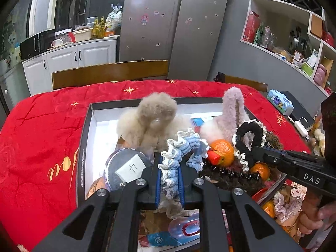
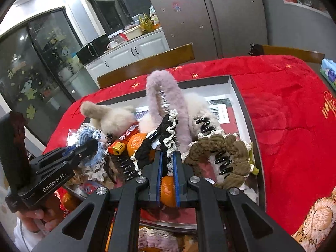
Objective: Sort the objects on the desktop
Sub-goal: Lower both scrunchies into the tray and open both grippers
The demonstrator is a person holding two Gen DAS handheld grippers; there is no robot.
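Note:
My left gripper point(image 1: 170, 161) is shut on a blue-and-white crochet scrunchie point(image 1: 187, 145), which bunches up between the blue pads and hangs out below them. My right gripper point(image 2: 168, 154) is shut on a black scrunchie with a white lace edge point(image 2: 168, 130). In the left wrist view the right gripper point(image 1: 255, 149) comes in from the right with the black scrunchie point(image 1: 247, 130) looped at its tip. In the right wrist view the left gripper point(image 2: 93, 143) enters from the left with the blue scrunchie point(image 2: 86, 135). Both hover over a shallow black-rimmed box point(image 1: 84, 147) heaped with objects.
In the box lie a beige fluffy clip point(image 1: 151, 113), a pink fluffy clip point(image 2: 161, 88), oranges point(image 1: 223, 151), a red lighter point(image 2: 124, 141), a brown scrunchie point(image 2: 220, 147) and black spiral ties point(image 2: 222, 163). Red cloth point(image 1: 37, 126) covers the table. Wooden chair backs point(image 1: 109, 71) stand behind it.

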